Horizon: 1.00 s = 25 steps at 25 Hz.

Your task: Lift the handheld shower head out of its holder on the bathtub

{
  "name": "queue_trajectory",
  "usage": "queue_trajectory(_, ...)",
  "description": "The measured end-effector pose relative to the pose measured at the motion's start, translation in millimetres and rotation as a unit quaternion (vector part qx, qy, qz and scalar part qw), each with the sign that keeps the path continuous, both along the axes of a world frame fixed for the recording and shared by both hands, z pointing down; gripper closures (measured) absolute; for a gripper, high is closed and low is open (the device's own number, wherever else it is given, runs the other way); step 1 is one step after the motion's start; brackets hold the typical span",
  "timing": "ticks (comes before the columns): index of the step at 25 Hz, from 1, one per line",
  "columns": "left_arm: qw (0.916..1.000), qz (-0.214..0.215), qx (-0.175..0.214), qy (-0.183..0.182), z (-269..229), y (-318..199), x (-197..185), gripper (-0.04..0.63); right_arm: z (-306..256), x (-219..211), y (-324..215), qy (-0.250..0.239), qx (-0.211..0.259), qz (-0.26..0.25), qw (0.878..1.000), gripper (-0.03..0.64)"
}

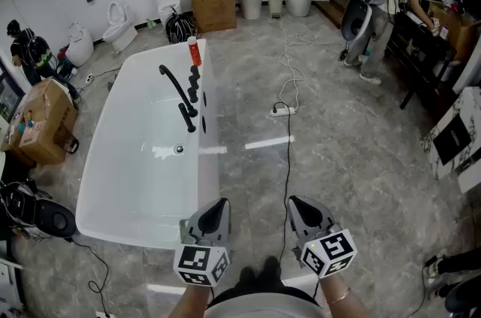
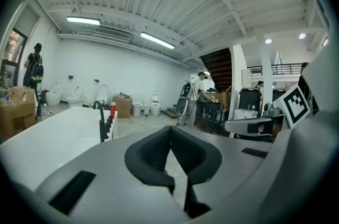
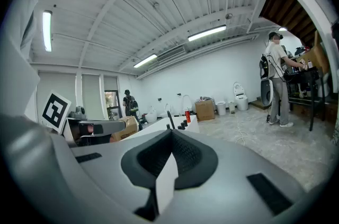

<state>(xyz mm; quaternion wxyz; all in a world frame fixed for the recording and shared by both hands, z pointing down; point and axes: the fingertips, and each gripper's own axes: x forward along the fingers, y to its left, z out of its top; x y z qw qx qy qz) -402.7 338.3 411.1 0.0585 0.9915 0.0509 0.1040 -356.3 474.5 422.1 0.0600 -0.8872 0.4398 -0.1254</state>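
While the left hand-held gripper (image 1: 219, 204) and the right hand-held gripper (image 1: 297, 202) hang side by side, jaws together and empty, the handheld shower head (image 1: 186, 118) sits among black fittings on the bathtub (image 1: 135, 232) rim, well apart from both.

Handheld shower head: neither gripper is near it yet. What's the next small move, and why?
Probably carry the right gripper forward along the bathtub rim toward the black fittings, opening its jaws. Both it and the left gripper are shut, empty, and well short of them.
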Motion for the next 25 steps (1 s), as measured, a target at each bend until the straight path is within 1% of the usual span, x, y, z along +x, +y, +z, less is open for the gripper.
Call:
queue_trajectory(5, 1.0, 0.002, 0.003, -0.002, -8, 8, 13, 0.575, -7, 11, 9, -0.002, 0.002, 0.006, 1.0, 0.612)
queue_trajectory(12, 0.9999, 0.009, 0.009, 0.004, -11, 24, 31, 0.575, -7, 23, 24, -0.002, 0.008, 0.008, 1.0, 0.611)
queue_trajectory(21, 0.9998, 0.005, 0.015, 0.011, -16, 42, 56, 0.575, -9, 49, 49, 0.005, 0.007, 0.021, 1.0, 0.611)
queue_trajectory(23, 0.9998, 0.005, 0.016, 0.008, -15, 44, 63, 0.575, -8, 58, 52, 0.001, 0.007, 0.024, 1.0, 0.586)
queue_trajectory(25, 0.9998, 0.005, 0.018, 0.005, -14, 45, 72, 0.575, -7, 67, 54, -0.002, 0.008, 0.023, 1.0, 0.575)
